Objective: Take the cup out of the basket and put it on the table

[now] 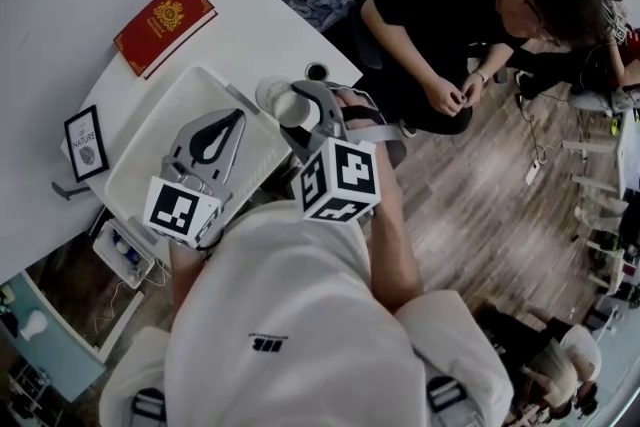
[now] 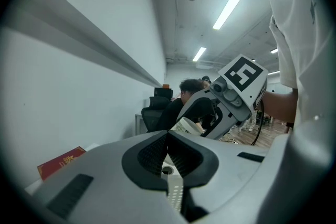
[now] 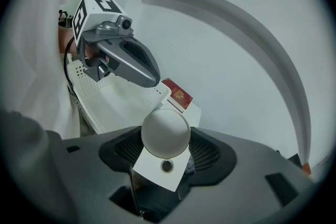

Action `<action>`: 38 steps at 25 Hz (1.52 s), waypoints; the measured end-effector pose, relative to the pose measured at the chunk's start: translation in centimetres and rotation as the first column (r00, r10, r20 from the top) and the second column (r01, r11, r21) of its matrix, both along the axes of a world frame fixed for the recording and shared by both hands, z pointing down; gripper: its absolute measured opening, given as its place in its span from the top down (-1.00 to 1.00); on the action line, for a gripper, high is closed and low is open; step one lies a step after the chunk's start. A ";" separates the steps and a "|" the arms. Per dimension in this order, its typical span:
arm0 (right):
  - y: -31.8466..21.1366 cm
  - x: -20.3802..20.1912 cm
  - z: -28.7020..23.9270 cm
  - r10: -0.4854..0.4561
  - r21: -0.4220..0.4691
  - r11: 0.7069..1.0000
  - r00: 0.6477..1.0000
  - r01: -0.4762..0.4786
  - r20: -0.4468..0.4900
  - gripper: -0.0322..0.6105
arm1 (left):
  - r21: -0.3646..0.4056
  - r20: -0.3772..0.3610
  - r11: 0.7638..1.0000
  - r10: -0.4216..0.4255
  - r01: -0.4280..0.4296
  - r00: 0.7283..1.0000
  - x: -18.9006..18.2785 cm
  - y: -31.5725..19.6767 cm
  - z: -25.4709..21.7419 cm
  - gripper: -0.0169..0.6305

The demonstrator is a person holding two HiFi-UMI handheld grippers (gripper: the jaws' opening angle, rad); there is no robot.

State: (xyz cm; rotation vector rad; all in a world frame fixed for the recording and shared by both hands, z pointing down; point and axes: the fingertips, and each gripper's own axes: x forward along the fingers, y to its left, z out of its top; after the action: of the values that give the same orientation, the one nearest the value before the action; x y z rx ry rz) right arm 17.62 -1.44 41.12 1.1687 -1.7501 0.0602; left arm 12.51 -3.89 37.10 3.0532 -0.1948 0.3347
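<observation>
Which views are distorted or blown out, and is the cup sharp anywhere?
Both gripper views: heavy fisheye, dark vignette. Left gripper view: ceiling light strips glare, near jaws soft. Right gripper view: wall ledge bowed, cup evenly lit, fairly sharp. Head view: dim.

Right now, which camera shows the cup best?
The right gripper view: the cup sits centred, clamped in the right claw. The head view shows it small; the left gripper view catches only a sliver.
</observation>
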 end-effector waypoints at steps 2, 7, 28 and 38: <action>0.1 0.7 0.3 0.012 -0.008 1.000 1.000 -0.011 0.001 0.04 | -0.002 0.003 1.000 0.013 -0.013 1.000 0.7 0.1 0.2 0.92; 0.2 2.1 0.9 0.033 -0.023 0.999 0.999 -0.033 0.014 0.04 | -0.015 0.016 0.999 0.031 -0.030 0.999 2.0 0.1 0.7 0.92; 1.5 6.0 7.1 0.102 -0.167 0.981 0.994 -0.093 0.042 0.04 | -0.063 0.054 0.995 0.087 -0.083 0.995 6.0 0.4 3.0 0.92; 1.7 6.6 10.4 0.110 -0.236 0.968 0.992 -0.091 0.069 0.04 | -0.085 0.066 0.992 0.095 -0.090 0.993 7.1 0.7 3.5 0.92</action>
State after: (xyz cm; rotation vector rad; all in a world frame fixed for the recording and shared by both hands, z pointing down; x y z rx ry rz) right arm 24.23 0.29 51.49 1.0938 -1.7014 0.3694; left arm 19.62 -3.19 40.58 2.9780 -0.0417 0.4443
